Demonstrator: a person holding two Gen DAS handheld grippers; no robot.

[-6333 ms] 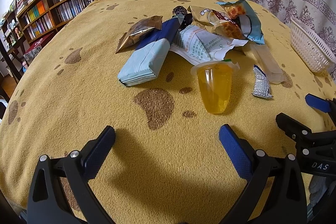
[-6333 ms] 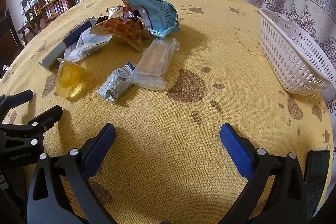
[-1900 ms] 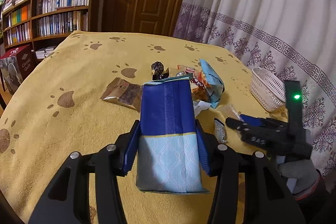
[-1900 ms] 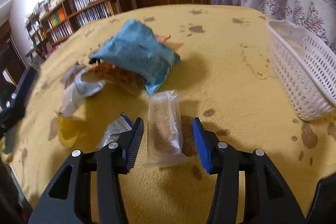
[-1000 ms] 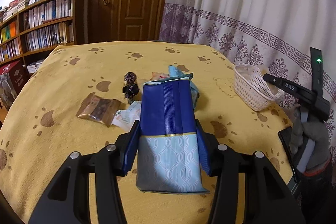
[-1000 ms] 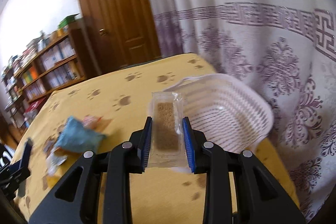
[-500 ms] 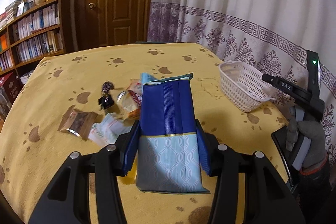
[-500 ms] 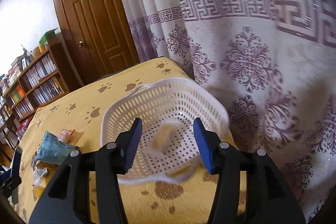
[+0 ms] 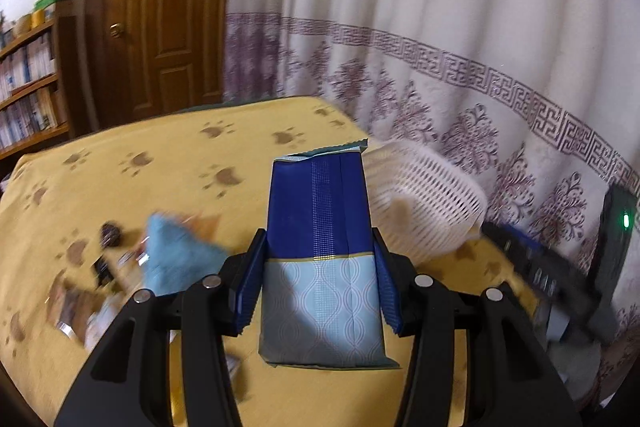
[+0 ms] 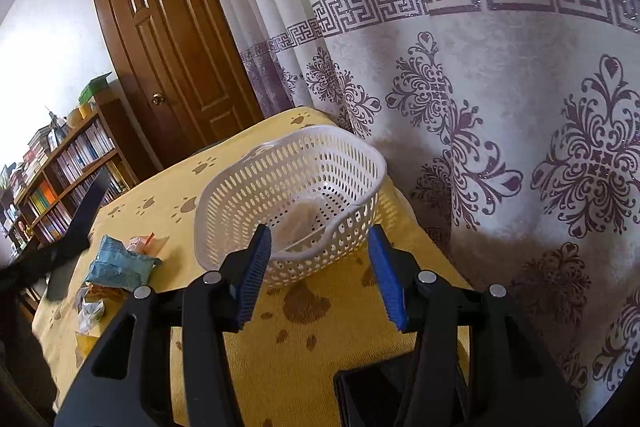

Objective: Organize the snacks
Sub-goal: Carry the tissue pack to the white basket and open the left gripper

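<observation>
My left gripper (image 9: pixel 318 283) is shut on a tall snack packet (image 9: pixel 320 219), dark blue above and pale blue below, held upright over the yellow paw-print tablecloth (image 9: pixel 160 155). The white plastic basket (image 9: pixel 432 195) stands just behind and to the right of it. In the right wrist view my right gripper (image 10: pixel 320 275) is open with nothing between its blue pads, just in front of the basket (image 10: pixel 224 211). A clear packet of a tan bar (image 10: pixel 300 219) lies inside the basket.
A light blue bag (image 10: pixel 120 263) and crumpled wrappers (image 10: pixel 92 307) lie left of the basket; in the left wrist view the bag (image 9: pixel 176 259) and a brown packet (image 9: pixel 68 307) show blurred. A patterned curtain (image 10: pixel 480 107) hangs close behind the basket. A black flat object (image 10: pixel 372 395) lies under the right gripper.
The right gripper opened and dropped the clear packet into the basket, then drew back a little. The left gripper carried the blue packet rightwards, closer to the basket.
</observation>
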